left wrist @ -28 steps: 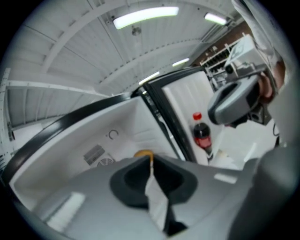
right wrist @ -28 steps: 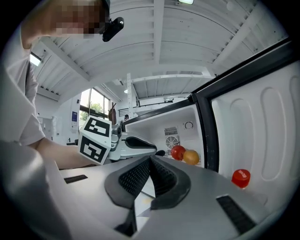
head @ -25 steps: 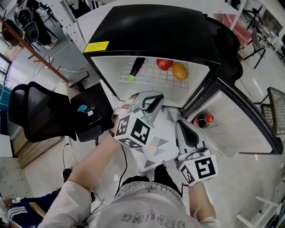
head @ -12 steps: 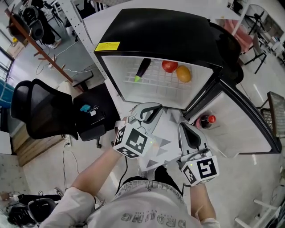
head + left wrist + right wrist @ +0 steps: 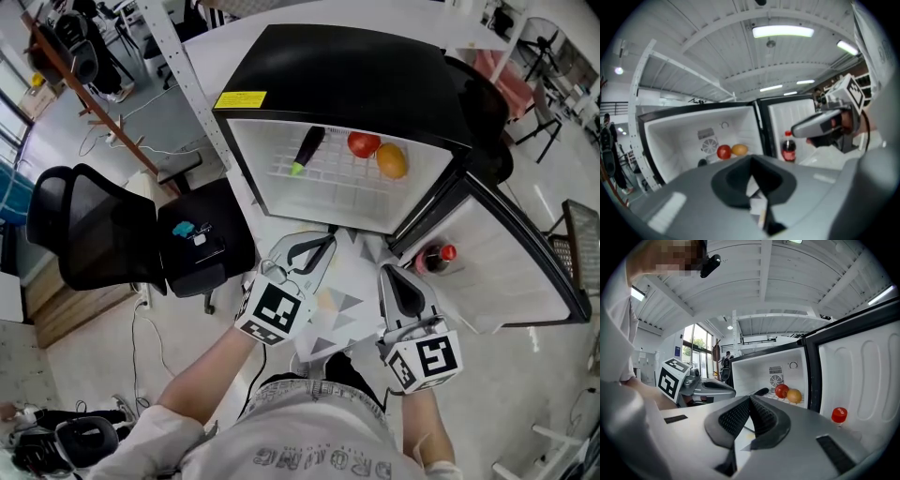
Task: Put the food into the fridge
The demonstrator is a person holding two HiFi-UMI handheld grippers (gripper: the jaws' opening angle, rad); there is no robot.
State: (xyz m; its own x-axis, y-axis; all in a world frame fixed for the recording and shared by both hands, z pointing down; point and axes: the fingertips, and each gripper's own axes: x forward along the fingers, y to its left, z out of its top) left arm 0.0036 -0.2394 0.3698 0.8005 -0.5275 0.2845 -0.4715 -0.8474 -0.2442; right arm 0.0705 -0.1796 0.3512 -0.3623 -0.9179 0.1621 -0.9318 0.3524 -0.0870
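Food [image 5: 364,143]: three pieces, all on the wire shelf [image 5: 328,178] inside the open fridge [image 5: 356,66], upper centre of the head view.
- Left of the shelf: dark long vegetable [image 5: 307,150] with a green tip, lying at a slant.
- Centre of the shelf: red round fruit [image 5: 363,142].
- Just beside it to the right: orange fruit [image 5: 392,161]. Whether the two touched could not be told.

Other items, lower band of the frame, left to right:
- Black office chair [image 5: 84,234], left edge, standing on the floor.
- Low black stand [image 5: 202,248] next to it, carrying a small blue object [image 5: 174,228].
- Left claw [image 5: 319,246], lower centre, in front of the fridge opening. Its jaws were closed together with nothing between them.
- Right claw [image 5: 389,277], just right of the left one and apart from it. Its jaws were likewise pressed together and empty.
- Fridge door [image 5: 525,281], swung open to the right, with a dark bottle [image 5: 431,256] with a red cap standing in its rack.
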